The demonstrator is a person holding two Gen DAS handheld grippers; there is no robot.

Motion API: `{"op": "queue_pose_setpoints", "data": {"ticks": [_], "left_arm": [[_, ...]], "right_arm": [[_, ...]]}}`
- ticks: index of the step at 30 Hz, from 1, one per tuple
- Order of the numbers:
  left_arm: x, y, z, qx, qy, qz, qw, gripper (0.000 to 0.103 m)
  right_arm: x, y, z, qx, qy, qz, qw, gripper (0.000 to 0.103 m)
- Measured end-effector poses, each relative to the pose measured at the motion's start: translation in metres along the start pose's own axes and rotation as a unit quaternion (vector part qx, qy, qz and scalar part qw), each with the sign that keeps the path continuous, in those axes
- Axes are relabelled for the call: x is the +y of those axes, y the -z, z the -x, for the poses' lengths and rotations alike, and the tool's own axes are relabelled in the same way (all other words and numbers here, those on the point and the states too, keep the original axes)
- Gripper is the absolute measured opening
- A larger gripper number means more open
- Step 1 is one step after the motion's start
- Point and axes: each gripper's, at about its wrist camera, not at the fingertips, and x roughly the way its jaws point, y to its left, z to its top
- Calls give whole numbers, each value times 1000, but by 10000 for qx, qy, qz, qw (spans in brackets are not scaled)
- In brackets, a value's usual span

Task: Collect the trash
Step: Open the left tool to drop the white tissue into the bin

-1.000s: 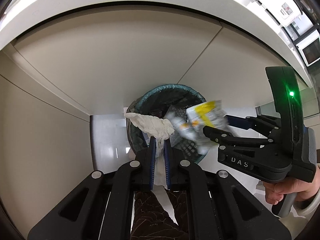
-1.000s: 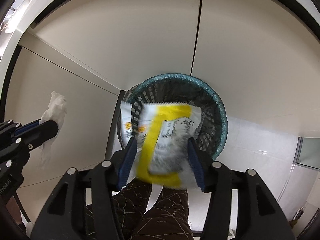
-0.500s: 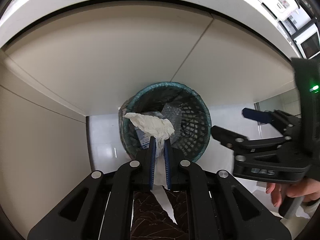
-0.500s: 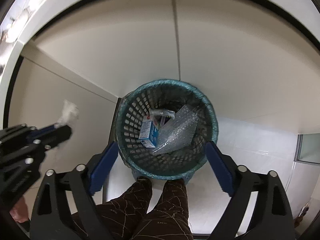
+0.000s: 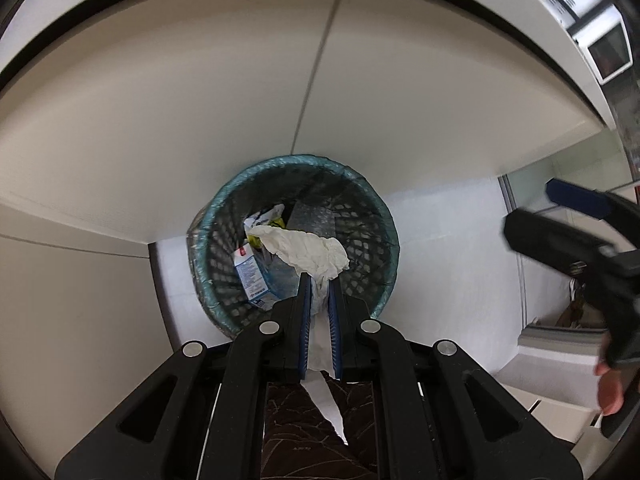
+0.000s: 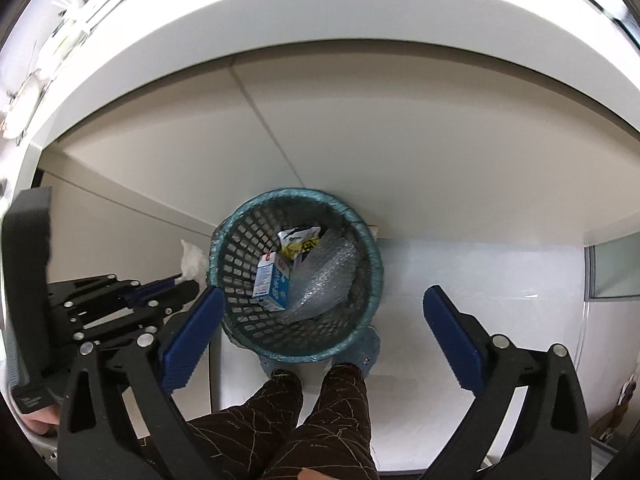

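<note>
The left gripper (image 5: 319,286) pinches a crumpled white tissue (image 5: 306,247) above the teal waste basket (image 6: 362,236); the right gripper (image 6: 320,312) gapes wide and empty, its fingers flanking the basket.

A pale, glossy tiled floor (image 6: 500,276) runs along the foot of cream cabinet doors (image 6: 360,168). Standing directly on it, close against the cabinets, is a round mesh wastebasket (image 6: 362,240) lined with a teal bag. A person's feet, in dark patterned trousers (image 6: 320,412), are planted on the floor just beside the basket's near side. A dark seam (image 5: 160,280) edges the tiles on one side.
</note>
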Motion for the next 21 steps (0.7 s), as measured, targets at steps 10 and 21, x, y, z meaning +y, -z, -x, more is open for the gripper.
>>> {"op": "queue_pose_setpoints", "data": {"ticks": [10, 21], "left_arm": [[-11, -5, -16, 123, 31, -91, 9999, 12], [-2, -8, -14, 26, -263, 174, 9995, 59]], "right_arm": [[-24, 5, 23, -180, -29, -247, 9995, 95], [-24, -1, 32, -364, 103, -307, 9988, 95]]}}
